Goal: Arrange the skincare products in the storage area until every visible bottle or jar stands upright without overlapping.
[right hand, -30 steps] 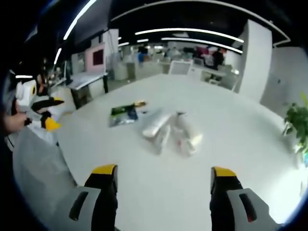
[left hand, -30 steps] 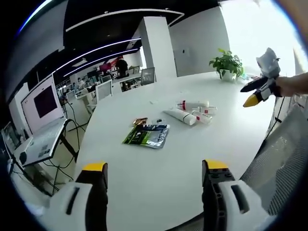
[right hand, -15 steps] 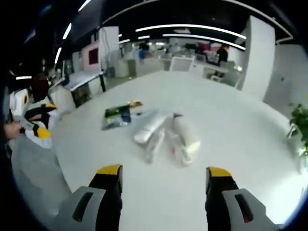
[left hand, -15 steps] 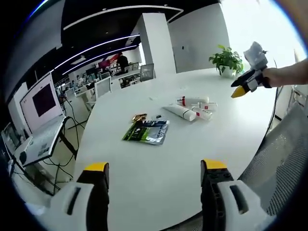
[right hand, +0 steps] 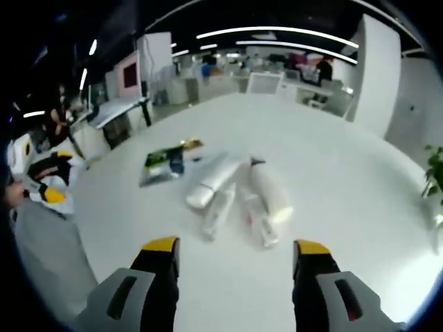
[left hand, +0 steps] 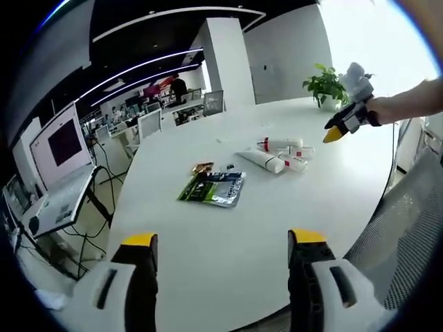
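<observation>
White tubes (right hand: pixel 239 197) lie flat in a cluster mid-bench (right hand: pixel 360 207), ahead of the right gripper (right hand: pixel 235 252), fingers spread, empty. Left gripper (left hand: pixel 218 242) likewise released, farther off. Labels blurred.

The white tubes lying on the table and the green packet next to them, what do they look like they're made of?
The white tubes look like soft matte plastic, smooth and rounded, lying flat in a cluster; blur leaves it open. The green packet looks like glossy foil or plastic film: flat, with a sheen across its printed face. The table looks like smooth white laminate.

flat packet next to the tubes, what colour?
Green and dark blue with a silvery edge; the flat packet shows best in the left gripper view.
</observation>
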Available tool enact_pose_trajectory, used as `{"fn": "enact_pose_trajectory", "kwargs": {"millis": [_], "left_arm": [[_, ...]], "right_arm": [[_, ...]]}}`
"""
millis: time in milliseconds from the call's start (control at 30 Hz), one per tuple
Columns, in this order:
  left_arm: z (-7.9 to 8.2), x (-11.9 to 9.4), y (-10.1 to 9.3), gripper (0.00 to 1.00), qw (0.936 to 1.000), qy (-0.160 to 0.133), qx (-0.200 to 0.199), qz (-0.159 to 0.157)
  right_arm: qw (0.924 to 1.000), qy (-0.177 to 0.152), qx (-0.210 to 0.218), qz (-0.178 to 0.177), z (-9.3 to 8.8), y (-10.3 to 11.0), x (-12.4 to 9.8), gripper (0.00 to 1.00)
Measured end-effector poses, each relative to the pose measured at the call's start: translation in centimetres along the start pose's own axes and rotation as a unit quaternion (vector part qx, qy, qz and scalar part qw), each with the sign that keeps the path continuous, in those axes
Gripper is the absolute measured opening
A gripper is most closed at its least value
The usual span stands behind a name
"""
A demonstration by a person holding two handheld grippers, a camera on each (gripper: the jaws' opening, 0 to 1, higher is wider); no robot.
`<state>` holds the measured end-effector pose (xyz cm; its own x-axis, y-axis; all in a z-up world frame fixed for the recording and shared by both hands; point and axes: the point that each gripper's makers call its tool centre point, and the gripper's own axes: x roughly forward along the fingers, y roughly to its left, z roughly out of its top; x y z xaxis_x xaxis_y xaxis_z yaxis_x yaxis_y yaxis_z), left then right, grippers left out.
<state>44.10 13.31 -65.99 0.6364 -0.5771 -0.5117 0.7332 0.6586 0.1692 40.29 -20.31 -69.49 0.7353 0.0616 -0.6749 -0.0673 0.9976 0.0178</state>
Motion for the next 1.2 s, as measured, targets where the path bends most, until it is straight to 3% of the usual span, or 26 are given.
{"fn": "enact_pose_trajectory", "kwargs": {"millis": [433, 667, 900, 1200], "left_arm": [[-0.3, 0.2, -0.2, 0.71, 1.0000, 0.007, -0.001, -0.005], [-0.6, 0.3, -0.4, 0.70, 0.9998, 0.014, 0.007, -0.010], [-0.7, 0.3, -0.4, 0.69, 0.9998, 0.017, 0.011, -0.009], [-1.0, 0.4, -0.5, 0.68, 0.9996, 0.023, 0.014, -0.010]], "right_arm": [[0.9996, 0.009, -0.026, -0.002, 1.0, -1.9, 2.5, 0.57], [0.9997, 0.007, -0.020, -0.008, 1.5, -2.7, 3.3, 0.57], [0.9988, 0.027, -0.039, -0.014, 1.4, -4.0, 4.4, 0.56], [0.9980, 0.035, -0.047, -0.023, 2.6, -5.5, 6.2, 0.52]]}}
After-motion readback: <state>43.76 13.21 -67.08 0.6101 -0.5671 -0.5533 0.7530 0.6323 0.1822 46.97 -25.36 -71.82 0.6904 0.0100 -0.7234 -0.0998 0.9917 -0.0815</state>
